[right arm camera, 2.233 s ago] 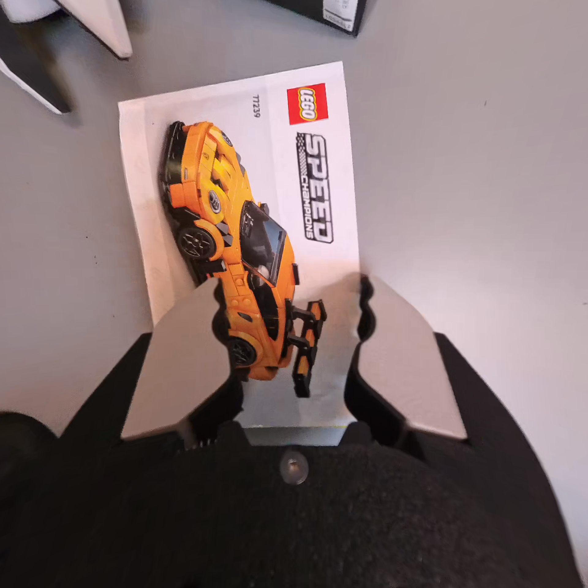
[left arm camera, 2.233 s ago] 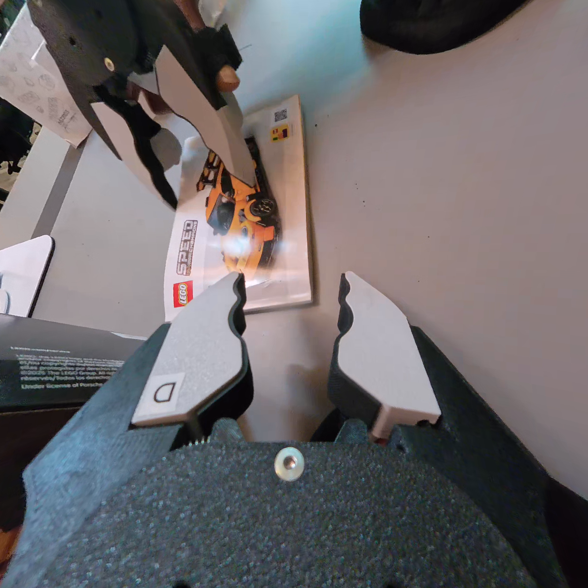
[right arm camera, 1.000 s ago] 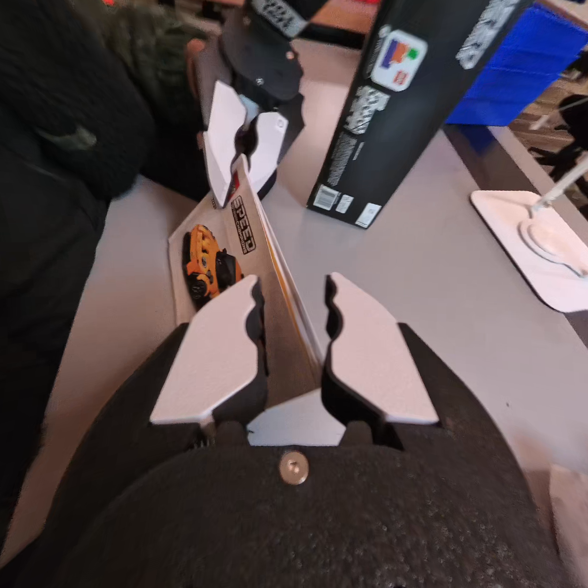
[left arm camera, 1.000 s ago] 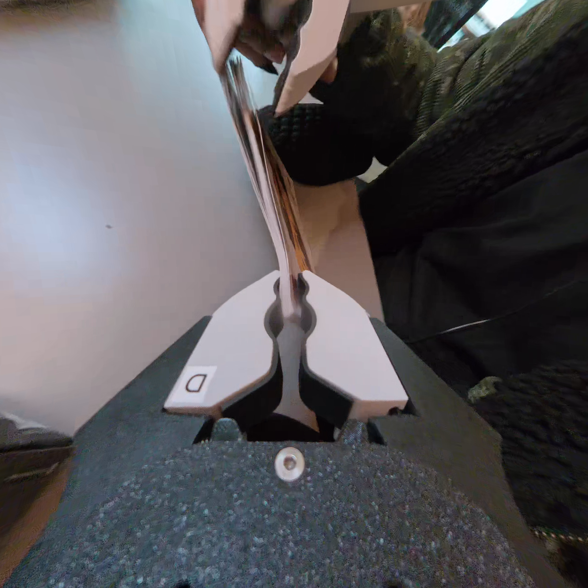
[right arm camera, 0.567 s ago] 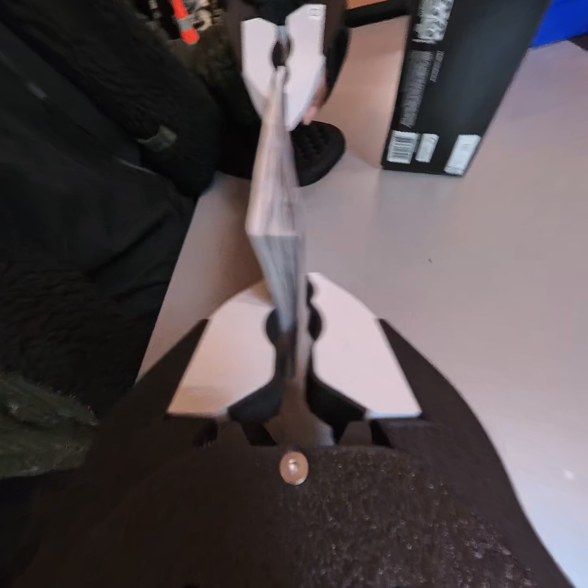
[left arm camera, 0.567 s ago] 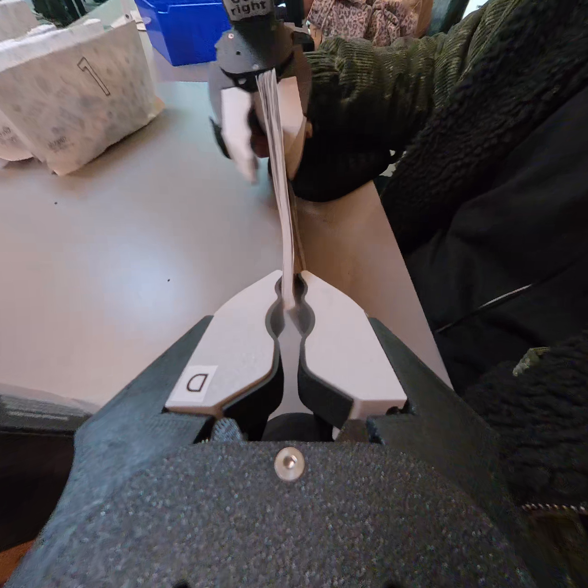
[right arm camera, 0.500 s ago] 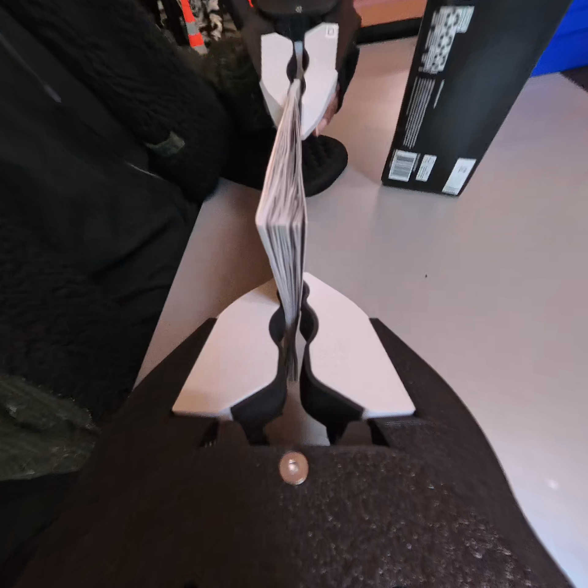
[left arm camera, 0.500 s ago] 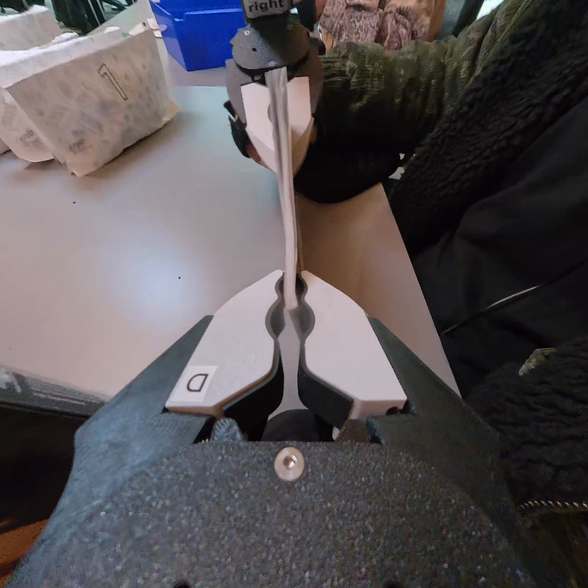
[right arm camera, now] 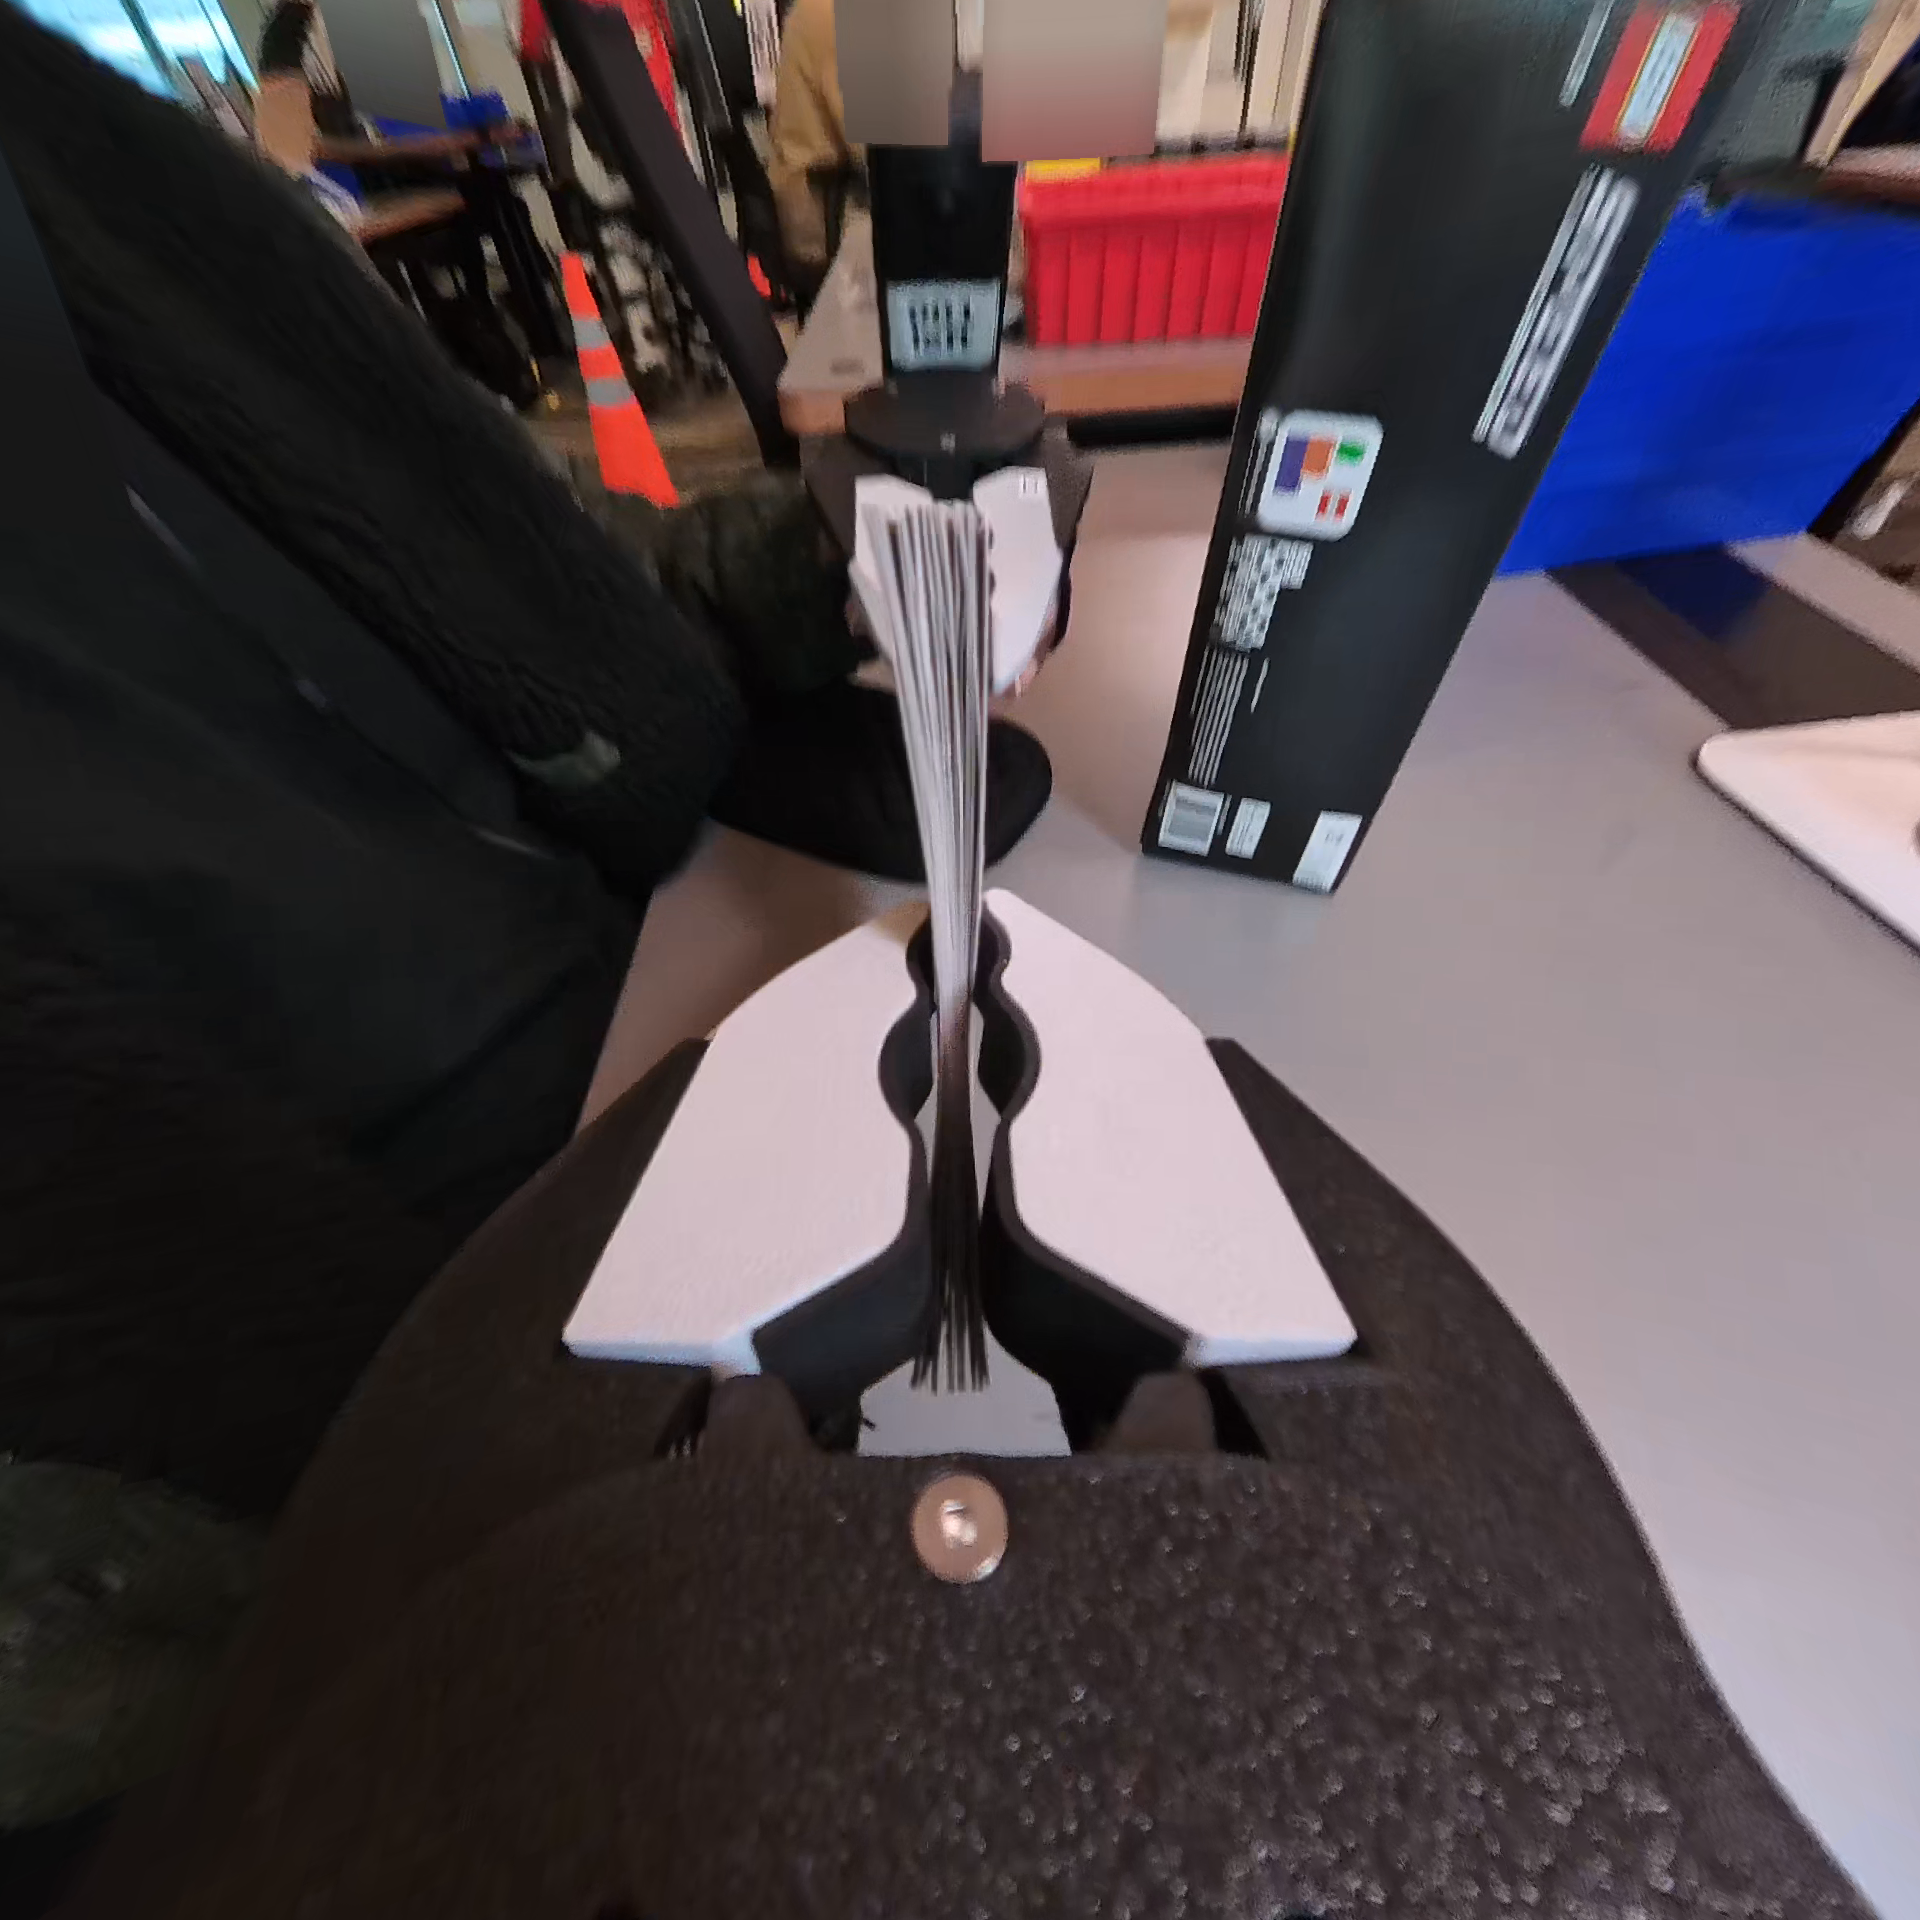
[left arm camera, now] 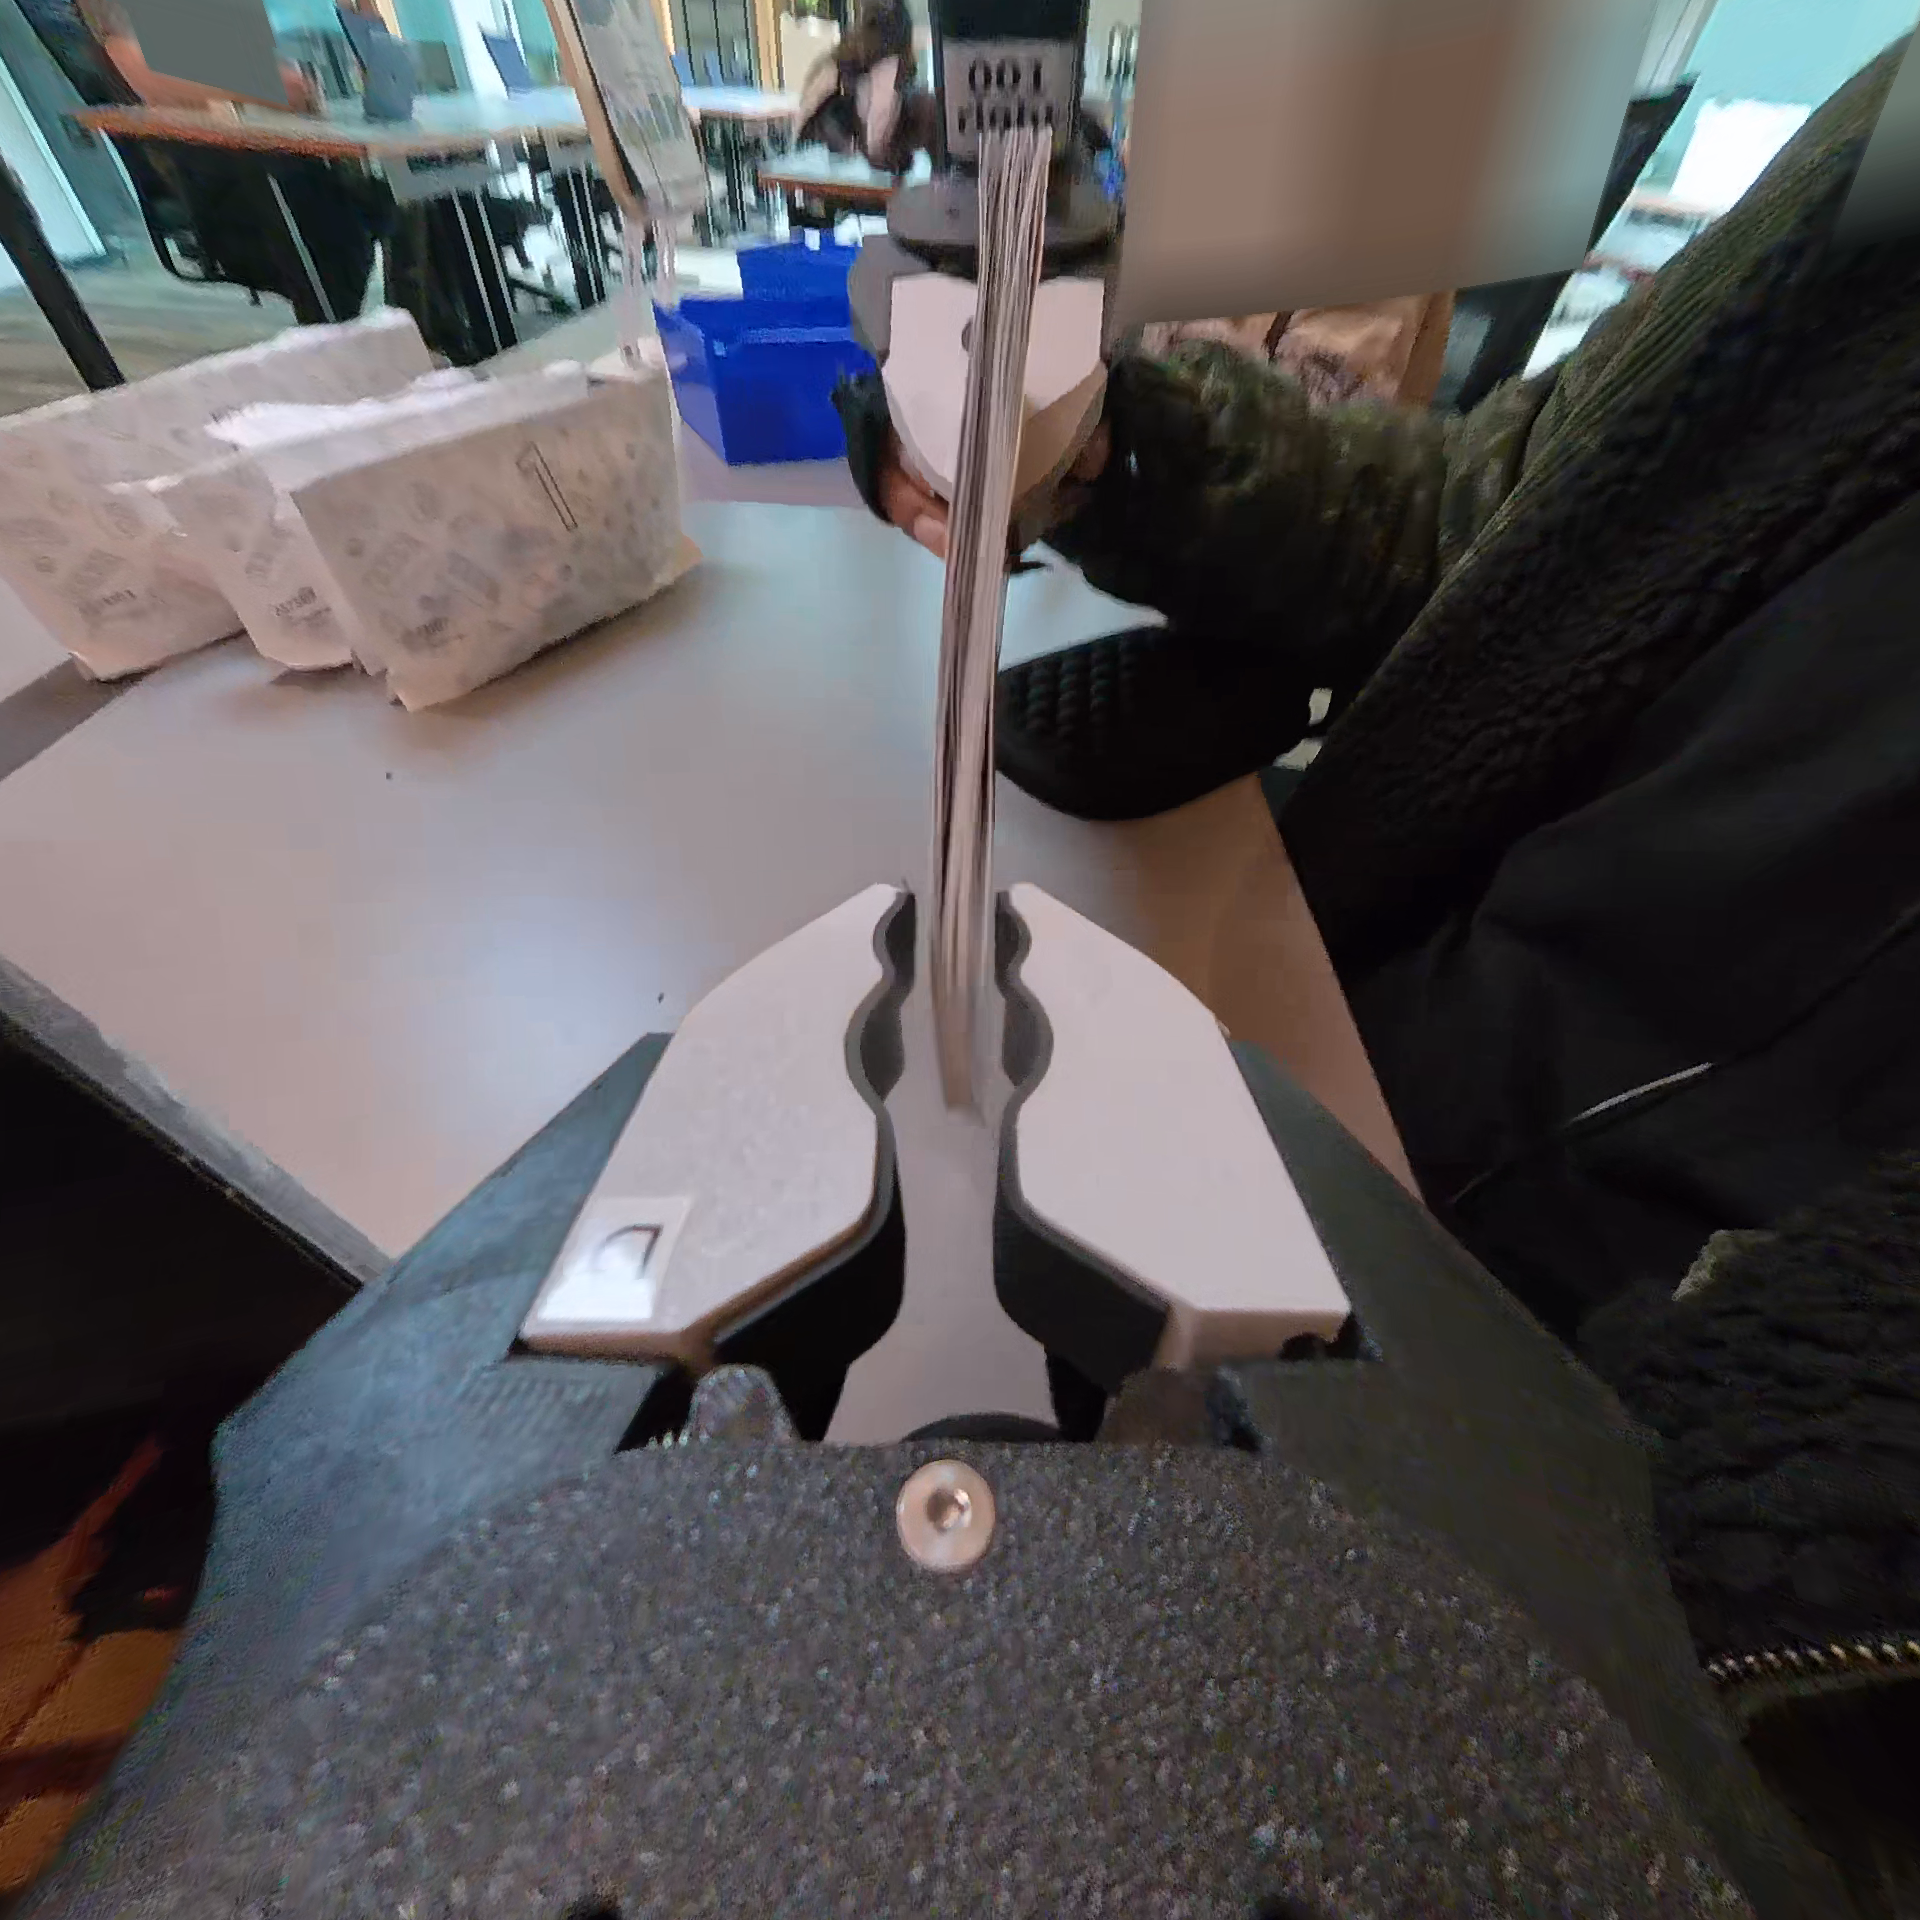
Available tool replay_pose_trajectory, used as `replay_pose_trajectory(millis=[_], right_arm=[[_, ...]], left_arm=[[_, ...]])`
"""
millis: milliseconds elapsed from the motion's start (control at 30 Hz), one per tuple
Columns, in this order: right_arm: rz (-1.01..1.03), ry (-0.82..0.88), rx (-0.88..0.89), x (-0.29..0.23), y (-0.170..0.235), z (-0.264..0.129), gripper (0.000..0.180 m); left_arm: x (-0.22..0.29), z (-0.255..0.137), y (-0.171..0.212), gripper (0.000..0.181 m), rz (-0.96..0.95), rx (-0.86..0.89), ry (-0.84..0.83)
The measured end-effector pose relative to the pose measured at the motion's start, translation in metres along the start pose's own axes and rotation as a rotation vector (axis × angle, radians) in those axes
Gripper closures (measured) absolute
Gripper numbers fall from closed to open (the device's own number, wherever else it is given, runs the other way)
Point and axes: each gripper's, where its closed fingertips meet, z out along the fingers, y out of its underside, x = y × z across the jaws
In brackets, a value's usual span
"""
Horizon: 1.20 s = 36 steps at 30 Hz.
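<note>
A thin instruction booklet is held edge-on in the air above the grey table, stretched between my two grippers. My right gripper is shut on one end of the booklet; it also shows far off in the left wrist view. My left gripper has its jaws slightly apart around the other end, with a visible gap beside the booklet. In the right wrist view the left gripper shows far off, and the pages fan out between its fingers.
A tall black box stands on the table right of the booklet. White paper bags and a blue bin sit at the far side. A person's dark sleeves and a black knit item lie close by. A white plate is at right. My right fingertips sit around 12 centimetres from my left ones.
The booklet was lifted off the table and is now held edge-on between both grippers. The left jaws have parted slightly since half a second ago and the pages have fanned out.
</note>
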Motion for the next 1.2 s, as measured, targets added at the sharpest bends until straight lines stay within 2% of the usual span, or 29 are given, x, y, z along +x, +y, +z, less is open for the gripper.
replay_pose_trajectory(millis=[133,300,400,667,767,867,933,1033,1200], right_arm=[[-0.013,0.008,0.12,-0.001,-0.023,0.0,0.176],[-0.004,-0.004,0.261,-0.002,-0.044,-0.001,0.175],[-0.003,0.024,0.268,0.003,-0.044,-0.004,0.176],[-0.044,0.013,0.455,-0.004,-0.07,-0.024,0.176],[-0.034,0.008,0.546,-0.004,-0.079,-0.034,0.176],[-0.021,-0.001,0.58,-0.005,-0.082,-0.032,0.176],[-0.025,-0.005,0.585,-0.006,-0.082,-0.028,0.176],[-0.031,-0.018,0.584,-0.008,-0.08,-0.026,0.176],[-0.037,-0.022,0.46,-0.005,-0.061,-0.017,0.176]], left_arm=[[0.008,-0.002,-0.013,0.155,-0.069,0.117,0.052],[0.02,0.01,-0.013,0.155,-0.083,0.134,0.092],[0.02,0.012,-0.014,0.15,-0.063,0.129,0.069],[0.004,-0.009,-0.029,0.146,-0.15,0.298,0.057],[0.004,-0.006,-0.026,0.141,-0.154,0.286,0.062],[0.017,0.017,-0.021,0.137,-0.112,0.227,0.09],[0.022,0.03,-0.024,0.141,-0.089,0.217,0.087],[0.018,0.032,-0.028,0.175,-0.058,0.222,0.054],[0.008,0.018,-0.023,0.177,-0.005,0.126,-0.02]])
